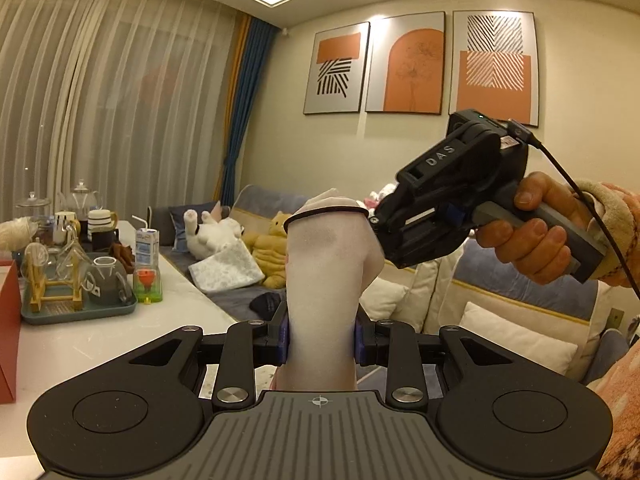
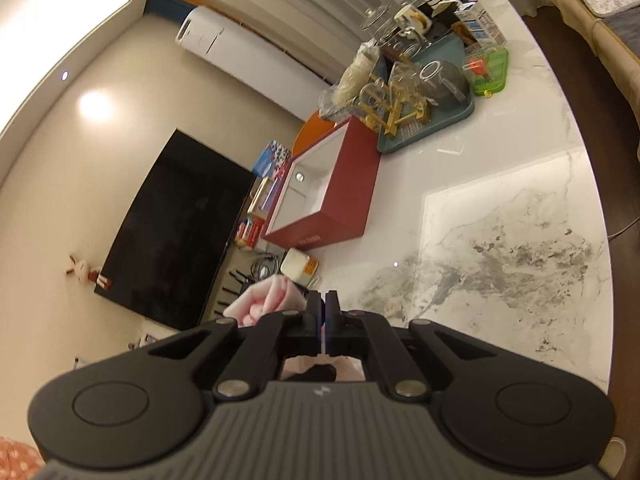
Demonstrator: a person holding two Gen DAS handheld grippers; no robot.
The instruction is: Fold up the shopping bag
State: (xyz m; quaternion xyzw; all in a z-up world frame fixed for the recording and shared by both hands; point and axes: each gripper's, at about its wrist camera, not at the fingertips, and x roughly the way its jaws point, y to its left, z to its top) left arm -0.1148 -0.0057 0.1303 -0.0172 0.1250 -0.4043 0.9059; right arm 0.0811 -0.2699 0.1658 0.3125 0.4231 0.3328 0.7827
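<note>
The rolled shopping bag (image 1: 325, 280) is held upright, clenched in the left gripper (image 1: 320, 344), while its top edge is pinched by the right gripper (image 2: 323, 322) just above; tension should be kept even as the elastic loop (image 1: 326, 214) is seated.

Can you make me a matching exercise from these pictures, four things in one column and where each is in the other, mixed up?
Things:
1. bag
2. red box
3. milk carton
4. plush cat

Places:
A. on the sofa
B. on the white table, open side showing
C. clamped in the left fingers
D. beside the tray of glassware

Pairs: 1-C, 2-B, 3-D, 4-A
</note>
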